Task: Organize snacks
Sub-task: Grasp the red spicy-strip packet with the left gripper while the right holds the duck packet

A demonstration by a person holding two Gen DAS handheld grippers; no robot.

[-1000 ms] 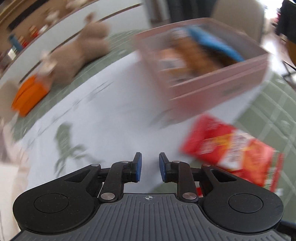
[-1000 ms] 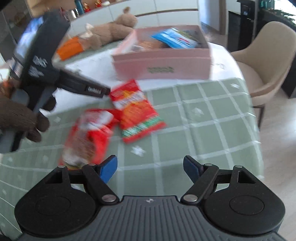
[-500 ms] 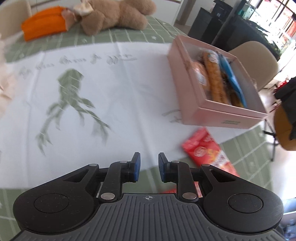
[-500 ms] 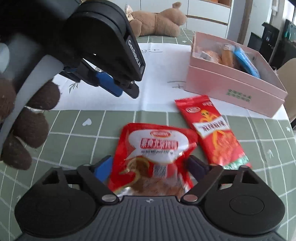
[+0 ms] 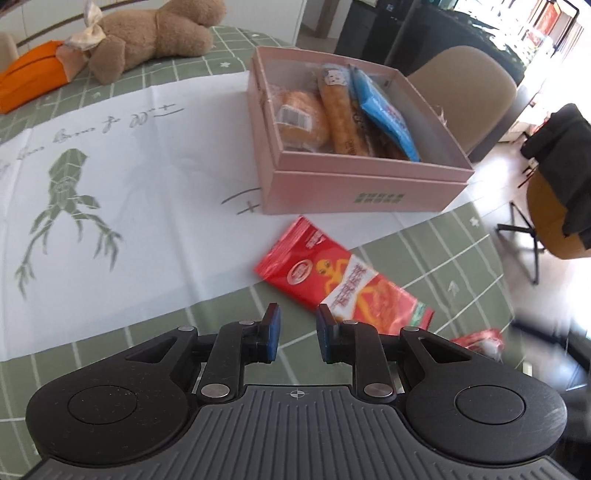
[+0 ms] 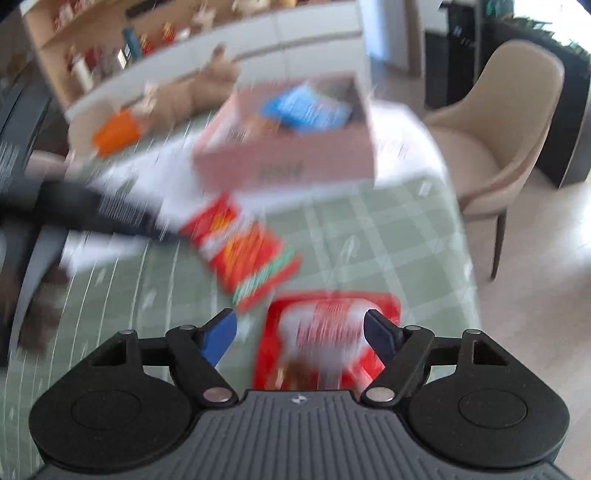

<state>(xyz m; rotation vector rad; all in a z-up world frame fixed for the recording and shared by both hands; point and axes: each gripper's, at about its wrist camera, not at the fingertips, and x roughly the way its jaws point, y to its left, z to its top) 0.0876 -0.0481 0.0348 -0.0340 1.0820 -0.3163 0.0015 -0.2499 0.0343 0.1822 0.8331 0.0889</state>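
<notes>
A pink box (image 5: 354, 184) holds several wrapped snacks and also shows blurred in the right wrist view (image 6: 288, 162). A long red snack packet (image 5: 343, 284) lies flat on the table in front of it, also in the right wrist view (image 6: 243, 251). A second red packet with a white label (image 6: 328, 339) lies between my right gripper's open jaws (image 6: 299, 332), untouched; its corner shows in the left wrist view (image 5: 480, 341). My left gripper (image 5: 295, 332) hovers over the table near the long packet, jaws narrowly apart and empty.
A white printed cloth (image 5: 110, 177) covers part of the green checked tablecloth (image 5: 424, 258). A brown teddy bear (image 5: 155, 33) and an orange pouch (image 5: 29, 79) lie at the far side. A beige chair (image 6: 509, 147) stands beyond the table edge on the right.
My left gripper swung right toward the long red packet and box. My right gripper pulled back and shifted; the white-label packet still sits between its open jaws. The right view is now motion-blurred.
</notes>
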